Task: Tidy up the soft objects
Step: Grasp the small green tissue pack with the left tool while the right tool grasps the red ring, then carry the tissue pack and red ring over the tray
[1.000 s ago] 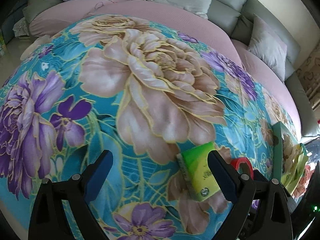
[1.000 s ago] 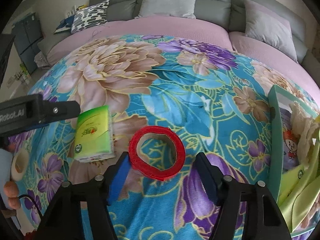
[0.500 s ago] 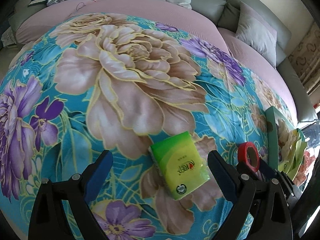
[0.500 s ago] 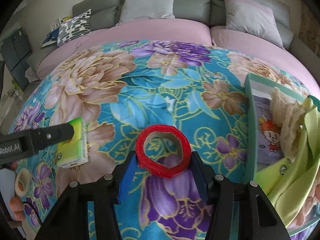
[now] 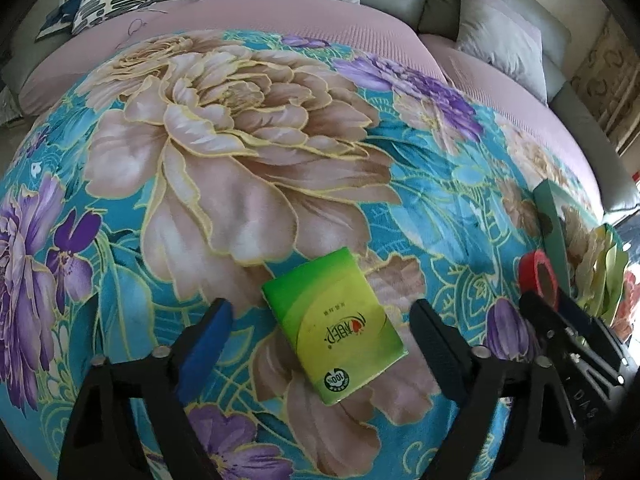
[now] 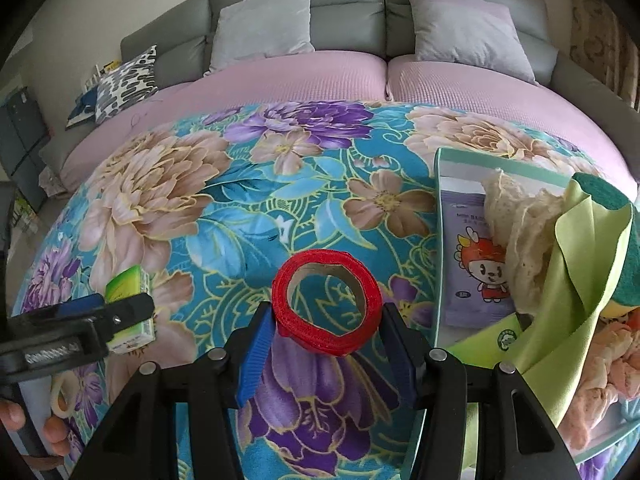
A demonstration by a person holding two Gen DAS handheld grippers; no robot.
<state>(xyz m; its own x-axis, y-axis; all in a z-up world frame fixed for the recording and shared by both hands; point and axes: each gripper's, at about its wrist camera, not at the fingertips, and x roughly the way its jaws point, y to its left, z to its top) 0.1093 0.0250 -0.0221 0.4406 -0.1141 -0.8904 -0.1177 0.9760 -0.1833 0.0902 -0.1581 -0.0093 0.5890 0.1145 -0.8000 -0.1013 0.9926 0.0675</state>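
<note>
My right tongs [image 6: 326, 330] had just clamped the red tape roll [image 6: 326, 298] and lifted it toward the box [image 6: 440, 240] while my left tongs [image 5: 320, 320], narrowing but apart, had closed in to straddle the green tissue pack [image 5: 336, 324].

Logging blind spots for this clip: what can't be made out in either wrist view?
- Green cardboard box, right wrist view: the right edge cuts it off, and the light green cloth hides what lies beneath.
- Green tissue pack, right wrist view: mostly hidden behind the left gripper.
- Red tape roll, left wrist view: its lower part is hidden by the right gripper.
</note>
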